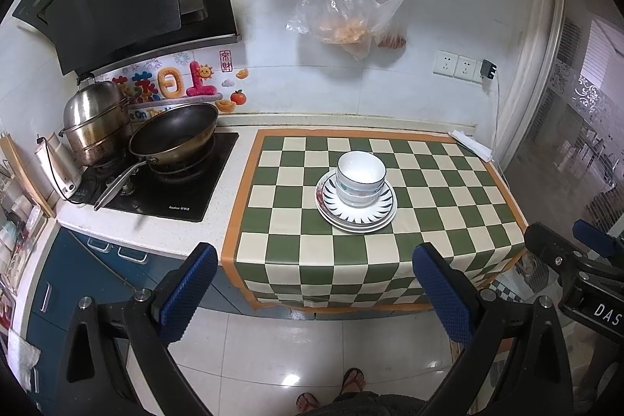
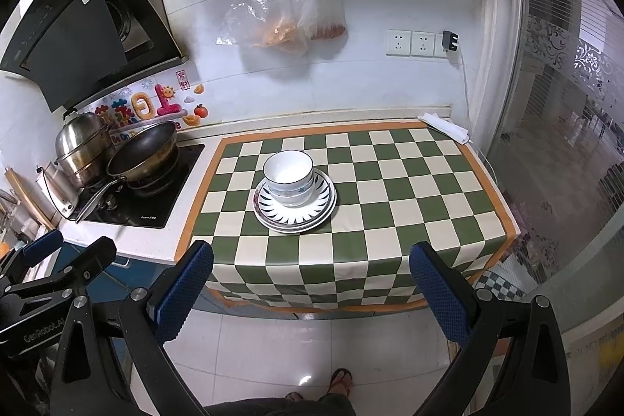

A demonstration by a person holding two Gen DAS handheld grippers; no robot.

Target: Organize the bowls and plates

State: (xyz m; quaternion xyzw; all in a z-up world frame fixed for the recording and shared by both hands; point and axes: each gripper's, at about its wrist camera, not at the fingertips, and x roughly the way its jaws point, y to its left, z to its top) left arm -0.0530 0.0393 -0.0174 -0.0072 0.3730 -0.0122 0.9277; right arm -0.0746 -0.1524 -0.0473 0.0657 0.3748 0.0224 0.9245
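White bowls (image 1: 360, 178) are already sitting nested on stacked plates (image 1: 357, 207); both the left gripper (image 1: 314, 283) and right gripper (image 2: 312, 283) are hanging wide open, holding nothing, so little seems left.

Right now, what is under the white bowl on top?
The top bowl sits nested in more bowls, on a stack of plates on the checkered cloth. The plates' centres are covered, so the exact count stays unclear.
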